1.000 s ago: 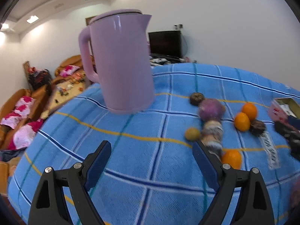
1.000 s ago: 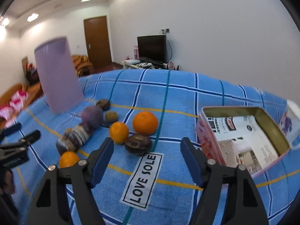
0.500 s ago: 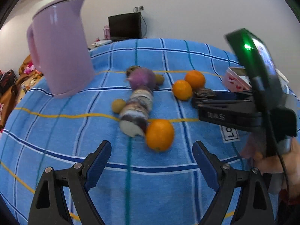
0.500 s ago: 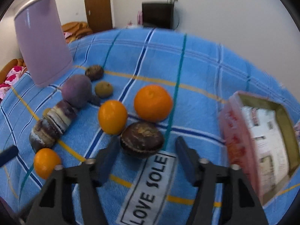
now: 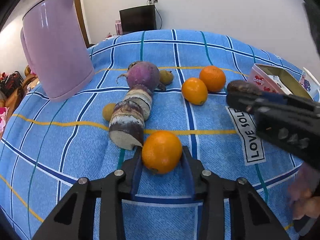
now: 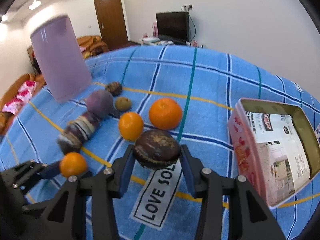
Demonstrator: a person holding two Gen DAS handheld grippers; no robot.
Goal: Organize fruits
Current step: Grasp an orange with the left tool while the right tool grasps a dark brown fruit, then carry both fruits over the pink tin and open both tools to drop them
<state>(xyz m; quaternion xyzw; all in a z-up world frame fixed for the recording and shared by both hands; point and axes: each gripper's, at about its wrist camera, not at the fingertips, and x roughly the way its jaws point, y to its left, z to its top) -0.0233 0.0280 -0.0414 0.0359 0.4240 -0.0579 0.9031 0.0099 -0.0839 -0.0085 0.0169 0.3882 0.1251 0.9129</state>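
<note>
1. Blue checked cloth (image 5: pixel 200 46): white, navy, teal and yellow lines; white label with black letters.
2. Tall lilac plastic kettle (image 5: pixel 56 46), plain.
3. Three round orange fruits (nearest one (image 5: pixel 161 152)).
4. Dark brown wrinkled fruit (image 6: pixel 157 149), tan flecks.
5. Purple round root (image 5: pixel 143 75); sliced one (image 5: pixel 130 118) purple-rimmed, whitish inside.
6. Pink open tin (image 6: pixel 248 160), gold interior.
</note>
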